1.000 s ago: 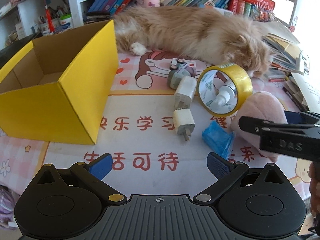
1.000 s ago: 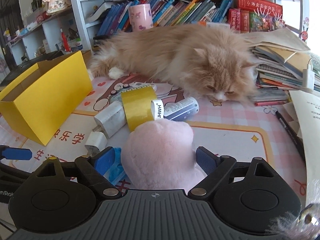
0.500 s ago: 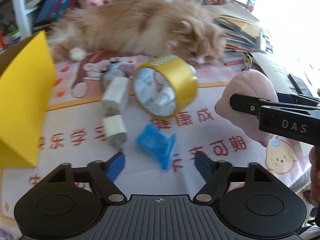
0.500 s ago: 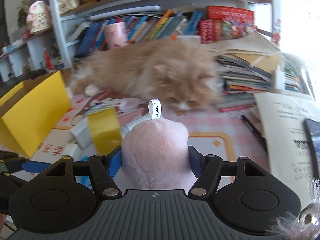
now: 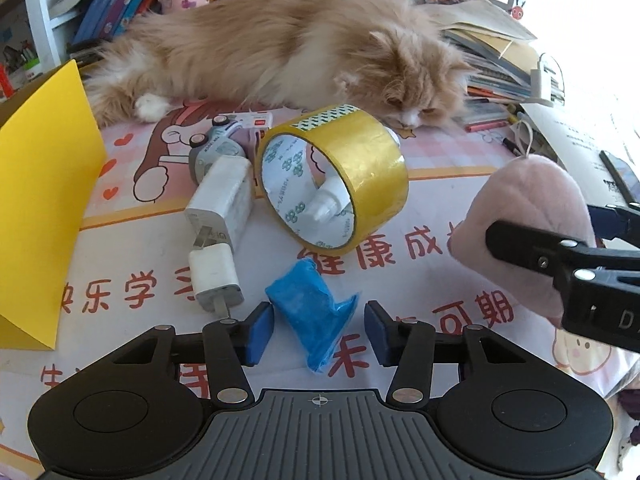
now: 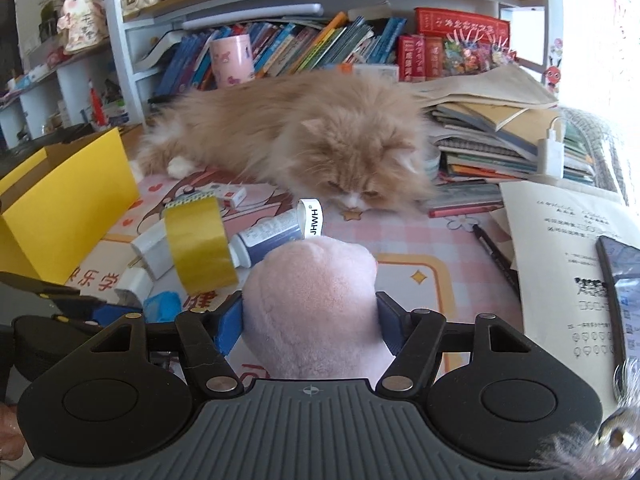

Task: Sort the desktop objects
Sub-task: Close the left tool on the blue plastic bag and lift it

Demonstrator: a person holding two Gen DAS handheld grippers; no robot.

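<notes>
My right gripper (image 6: 310,320) is shut on a pink plush toy (image 6: 312,304) and holds it above the mat; the toy also shows in the left wrist view (image 5: 532,216). My left gripper (image 5: 318,326) is open, its pads either side of a blue crumpled packet (image 5: 312,308) lying on the mat. Beyond it lie a yellow tape roll (image 5: 340,176) on its edge, with a white-capped tube (image 5: 326,206) seen through its hole, two white chargers (image 5: 218,240) and a small toy car (image 5: 212,148). The yellow box (image 5: 44,200) stands at the left.
A fluffy orange cat (image 5: 280,48) lies across the back of the desk. Stacked books and papers (image 6: 500,140) sit at the right, with a phone (image 6: 620,280) and a pen (image 6: 496,256). A bookshelf (image 6: 320,40) stands behind.
My right gripper closed on the plush toy and lifted it. My left gripper swung right, away from the box, and came down around the blue packet.
</notes>
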